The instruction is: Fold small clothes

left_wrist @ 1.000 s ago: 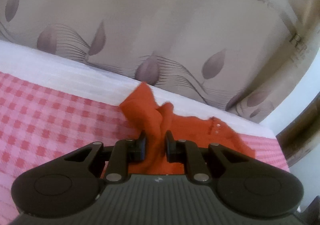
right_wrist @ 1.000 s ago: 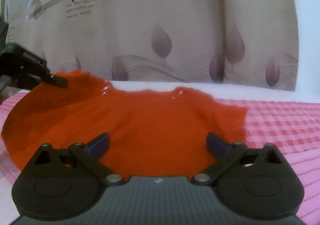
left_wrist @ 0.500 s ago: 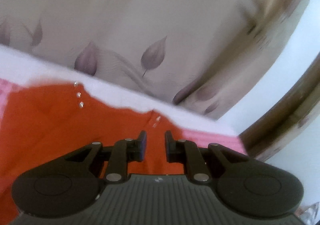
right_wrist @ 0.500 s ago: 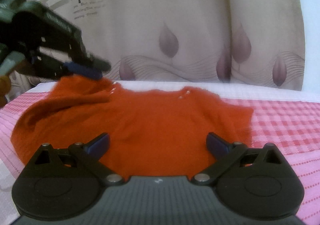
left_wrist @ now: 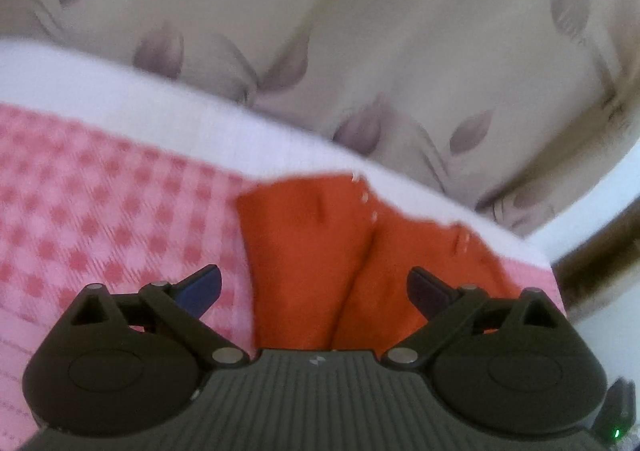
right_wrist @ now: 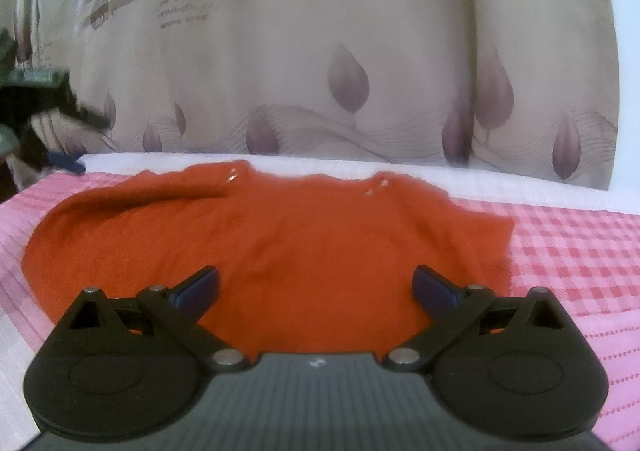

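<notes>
Lying on the pink checked cloth [right_wrist: 580, 251], the orange garment [right_wrist: 280, 251] now has its left sleeve folded in over the body, up by the snap-buttoned neckline. Your left gripper [left_wrist: 314, 287] has just been opening: a second ago it pinched that sleeve, now its jaws stand wide with nothing between them, garment beneath. Your right gripper [right_wrist: 316, 287] hangs over the garment's near hem, jaws spread, empty, unmoved. The curtain [right_wrist: 360, 51] hangs behind the garment. Judgement: first side fold looks placed; right sleeve next.
</notes>
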A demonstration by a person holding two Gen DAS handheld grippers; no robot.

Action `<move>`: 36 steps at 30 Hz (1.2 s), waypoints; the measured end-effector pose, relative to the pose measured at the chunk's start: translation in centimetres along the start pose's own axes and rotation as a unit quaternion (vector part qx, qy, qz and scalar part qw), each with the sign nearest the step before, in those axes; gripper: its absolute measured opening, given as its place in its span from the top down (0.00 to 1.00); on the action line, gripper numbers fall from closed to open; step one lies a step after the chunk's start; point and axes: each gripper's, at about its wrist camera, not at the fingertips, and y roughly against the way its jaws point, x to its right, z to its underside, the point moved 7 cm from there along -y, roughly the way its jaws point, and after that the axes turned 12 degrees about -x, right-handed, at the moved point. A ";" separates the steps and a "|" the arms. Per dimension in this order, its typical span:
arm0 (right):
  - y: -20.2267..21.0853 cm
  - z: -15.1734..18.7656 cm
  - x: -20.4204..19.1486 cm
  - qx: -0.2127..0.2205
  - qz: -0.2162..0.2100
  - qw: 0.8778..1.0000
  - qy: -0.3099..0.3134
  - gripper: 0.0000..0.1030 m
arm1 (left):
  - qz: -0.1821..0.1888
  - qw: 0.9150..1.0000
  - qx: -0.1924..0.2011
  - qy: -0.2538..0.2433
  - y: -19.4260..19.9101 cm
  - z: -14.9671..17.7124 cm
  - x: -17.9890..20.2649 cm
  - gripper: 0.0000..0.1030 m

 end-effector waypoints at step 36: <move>-3.7 -4.2 -0.8 -0.038 -0.380 0.865 -0.327 0.00 | 0.455 0.882 0.063 0.100 -4.3 6.0 2.2 0.04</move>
